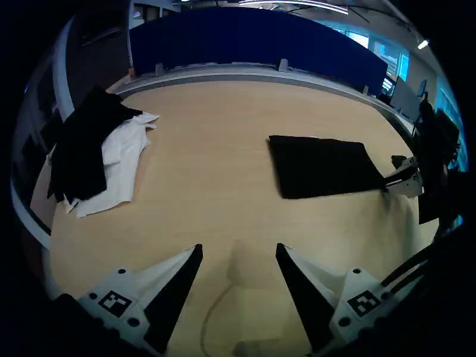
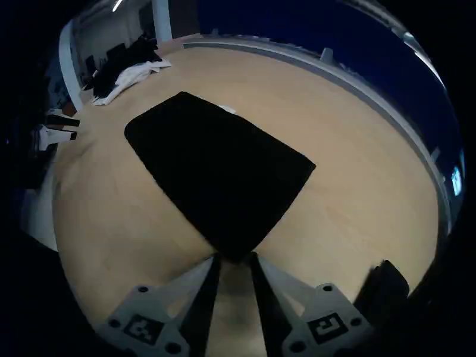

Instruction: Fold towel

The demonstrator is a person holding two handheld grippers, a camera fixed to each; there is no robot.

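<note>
A folded black towel (image 1: 324,165) lies flat on a pale wooden table (image 1: 226,178), at about 3 o'clock in the left gripper view. The left gripper (image 1: 238,250) hangs at 6 o'clock over bare tabletop, its tongs spread wide and grasping nothing, well apart from the cloth. At the 3 o'clock edge of that view the right gripper (image 1: 407,178) meets the towel's far corner.

In the right gripper view the towel (image 2: 220,178) spreads as a dark rectangle across the middle, one corner pointing to 6 o'clock. That corner sits between the tips of the right gripper (image 2: 234,257), whose tongs are drawn narrow around it. From this low angle it is not clear whether both fingers actually press the fabric.

A heap of black and white cloths (image 1: 95,154) rests near the table's edge at 9 o'clock in the left gripper view. A blue partition (image 1: 250,41) runs behind the table at 12 o'clock. The left gripper (image 2: 59,130) shows small at 9 o'clock in the right gripper view.
</note>
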